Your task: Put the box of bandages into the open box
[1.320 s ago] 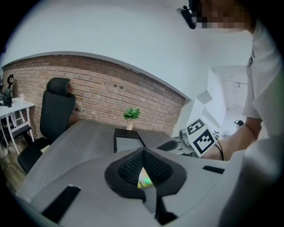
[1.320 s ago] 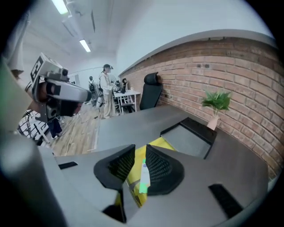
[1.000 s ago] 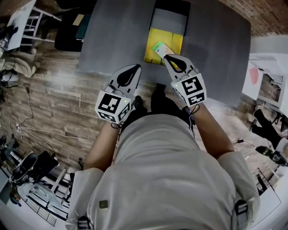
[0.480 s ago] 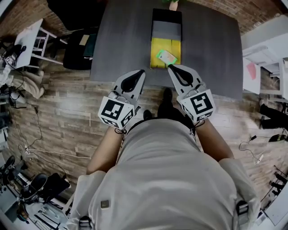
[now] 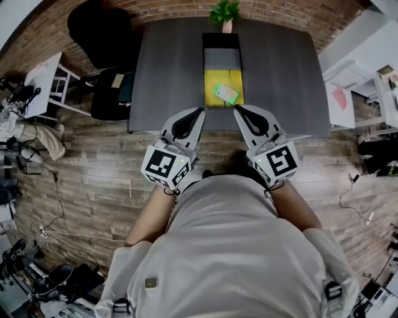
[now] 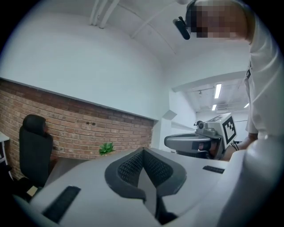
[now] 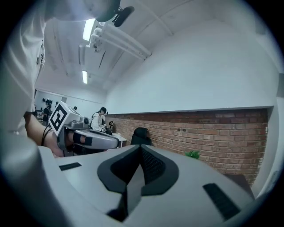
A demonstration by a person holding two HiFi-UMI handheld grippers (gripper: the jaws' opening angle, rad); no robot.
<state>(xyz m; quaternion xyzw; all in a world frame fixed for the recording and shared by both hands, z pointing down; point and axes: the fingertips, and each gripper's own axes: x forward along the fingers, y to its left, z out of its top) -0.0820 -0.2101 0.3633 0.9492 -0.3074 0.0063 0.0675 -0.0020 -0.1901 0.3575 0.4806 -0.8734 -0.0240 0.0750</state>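
We hold left gripper [image 5: 199, 112] and right gripper [image 5: 237, 110] closed, empty, near the table [image 5: 168, 74] edge; bandage box [image 5: 225, 94] lies inside the open box [image 5: 213, 79]; plant [image 5: 224, 11] beyond; chair [image 5: 93, 31] left.

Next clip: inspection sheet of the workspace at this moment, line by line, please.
Surface: dark grey table, mostly bare.
Job's things: box of bandages lies askew inside the open box, on its yellow floor.
Clutter: potted plant at the table's far edge.
Grippers: left gripper and right gripper both shut, empty, by the table's near edge.
Cables: loose cables on the wooden floor, both sides.
Surroundings: brick wall, black chair.
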